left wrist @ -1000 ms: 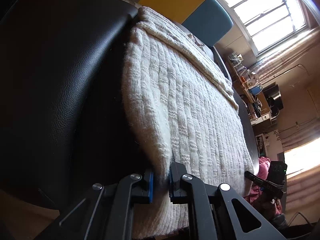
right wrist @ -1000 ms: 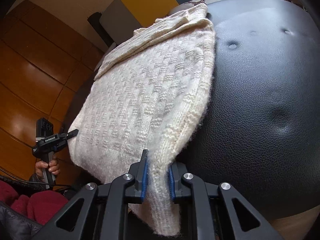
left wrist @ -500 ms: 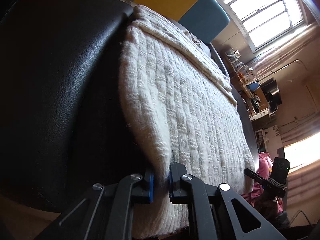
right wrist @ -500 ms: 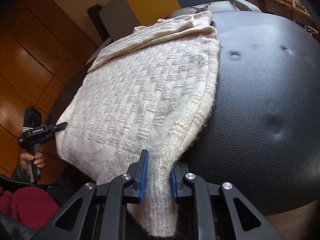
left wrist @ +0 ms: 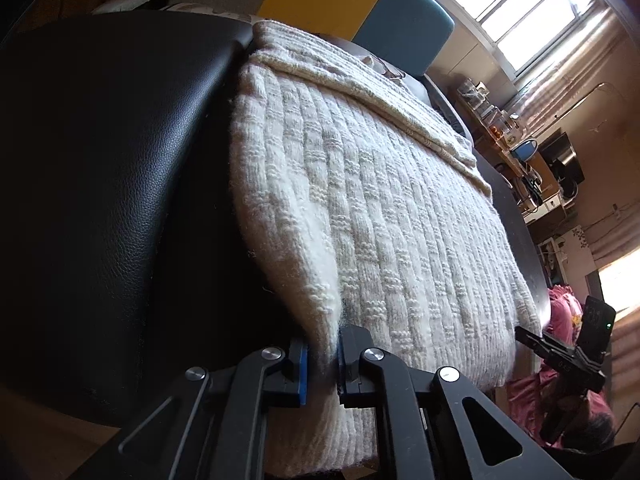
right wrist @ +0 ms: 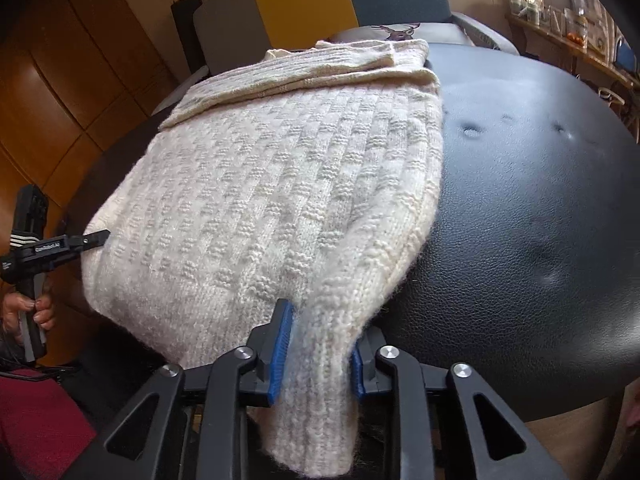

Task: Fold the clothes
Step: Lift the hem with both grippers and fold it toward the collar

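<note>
Cream knit sweater (right wrist: pixel 288 184) spread over black leather seat (right wrist: pixel 520 216), filling frame centre. Left gripper (left wrist: pixel 322 364) clamped on near hem, unchanged. Right gripper (right wrist: pixel 318 354) pinching hem at lower centre, tighter than a second ago; hem bunched narrower, sweater shifted slightly rightward in frame.

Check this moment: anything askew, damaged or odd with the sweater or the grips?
Nothing damaged. The cream sweater lies on the black leather seat, its near end pinched at both corners by the left tongs and right tongs. Only oddity: the far end is bunched in a loose fold.
</note>
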Tool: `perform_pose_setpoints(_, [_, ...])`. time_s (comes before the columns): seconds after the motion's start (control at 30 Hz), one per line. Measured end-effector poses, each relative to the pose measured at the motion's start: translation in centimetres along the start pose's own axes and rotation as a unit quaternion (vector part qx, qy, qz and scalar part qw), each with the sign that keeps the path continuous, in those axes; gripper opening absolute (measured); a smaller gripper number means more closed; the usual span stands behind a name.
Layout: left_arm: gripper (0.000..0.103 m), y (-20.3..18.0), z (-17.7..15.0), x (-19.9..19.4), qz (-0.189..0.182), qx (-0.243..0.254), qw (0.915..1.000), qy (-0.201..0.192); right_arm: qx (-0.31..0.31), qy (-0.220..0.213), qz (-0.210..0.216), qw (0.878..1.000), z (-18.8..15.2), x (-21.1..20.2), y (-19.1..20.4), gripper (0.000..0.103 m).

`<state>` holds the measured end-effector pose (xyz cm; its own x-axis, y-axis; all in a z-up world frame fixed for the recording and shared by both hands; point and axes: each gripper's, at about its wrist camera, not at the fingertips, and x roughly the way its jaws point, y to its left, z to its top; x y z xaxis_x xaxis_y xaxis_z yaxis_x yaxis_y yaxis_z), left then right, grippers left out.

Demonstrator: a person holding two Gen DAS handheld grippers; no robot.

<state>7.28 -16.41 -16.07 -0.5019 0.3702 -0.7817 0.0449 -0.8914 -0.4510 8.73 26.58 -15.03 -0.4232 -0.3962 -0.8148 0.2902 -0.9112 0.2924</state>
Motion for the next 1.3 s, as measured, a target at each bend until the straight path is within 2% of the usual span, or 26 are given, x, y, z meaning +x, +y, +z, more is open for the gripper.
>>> perform_pose_setpoints(0.1, [0.009,0.1,-0.4,-0.5,-0.013,0.002,0.9999,-0.001,0.009,0.010,0.044,0.999,-0.2,-0.2,0.1,0.012])
perform_pose_setpoints(0.2, [0.009,1.4,-0.5,-1.6,-0.064,-0.022,0.9977,-0.005,0.039,0.019,0.088,0.995,-0.4,-0.1,-1.2,0.012])
perform_pose_setpoints(0.27, [0.009,2.2,-0.6,-2.6,-0.102,-0.034,0.9941,-0.012,0.072,0.012,0.131,0.989,-0.4,-0.7,-2.4,0.012])
perform_pose_setpoints(0.33, [0.009,2.5,-0.6,-3.5,-0.132,-0.033,0.9907,-0.015,0.079,0.009,0.162,0.984,-0.2,-1.4,-3.0,0.012])
perform_pose_setpoints(0.43, [0.009,2.4,-0.3,-4.1,-0.165,-0.026,0.9860,-0.010,0.087,0.020,0.182,0.979,0.1,-1.7,-3.7,0.012])
perform_pose_setpoints(0.53, [0.009,2.2,0.9,-4.4,-0.201,-0.033,0.9790,-0.012,0.106,-0.003,0.216,0.971,2.4,-2.4,-4.6,0.012])
perform_pose_setpoints(0.63, [0.009,1.8,3.6,-4.9,-0.246,-0.049,0.9677,-0.029,0.114,-0.024,0.242,0.963,5.2,-2.7,-5.0,0.012])
perform_pose_setpoints(0.77, [0.010,1.4,9.0,-5.0,-0.294,-0.070,0.9514,-0.060,0.122,-0.058,0.263,0.955,10.9,-2.7,-6.2,0.012])
perform_pose_setpoints(0.87, [0.010,1.6,14.5,-3.8,-0.304,-0.085,0.9457,-0.078,0.126,-0.090,0.270,0.950,16.7,-1.8,-7.4,0.012])
perform_pose_setpoints(0.93, [0.010,1.8,18.0,-2.3,-0.301,-0.095,0.9448,-0.087,0.131,-0.105,0.256,0.952,21.0,-0.2,-8.1,0.012])
perform_pose_setpoints(1.0, [0.010,2.2,21.4,-0.3,-0.284,-0.111,0.9477,-0.095,0.152,-0.099,0.229,0.957,24.6,2.9,-9.5,0.012])
perform_pose_setpoints(1.07, [0.010,3.4,24.7,3.2,-0.260,-0.143,0.9512,-0.086,0.181,-0.083,0.203,0.959,27.5,6.4,-11.1,0.012])
perform_pose_setpoints(1.2, [0.010,7.2,27.7,11.2,-0.189,-0.228,0.9544,-0.038,0.230,-0.023,0.144,0.962,29.2,13.5,-14.0,0.012])
perform_pose_setpoints(1.3, [0.010,9.1,27.2,14.3,-0.205,-0.259,0.9436,-0.019,0.234,-0.033,0.163,0.958,28.5,14.8,-14.9,0.010])
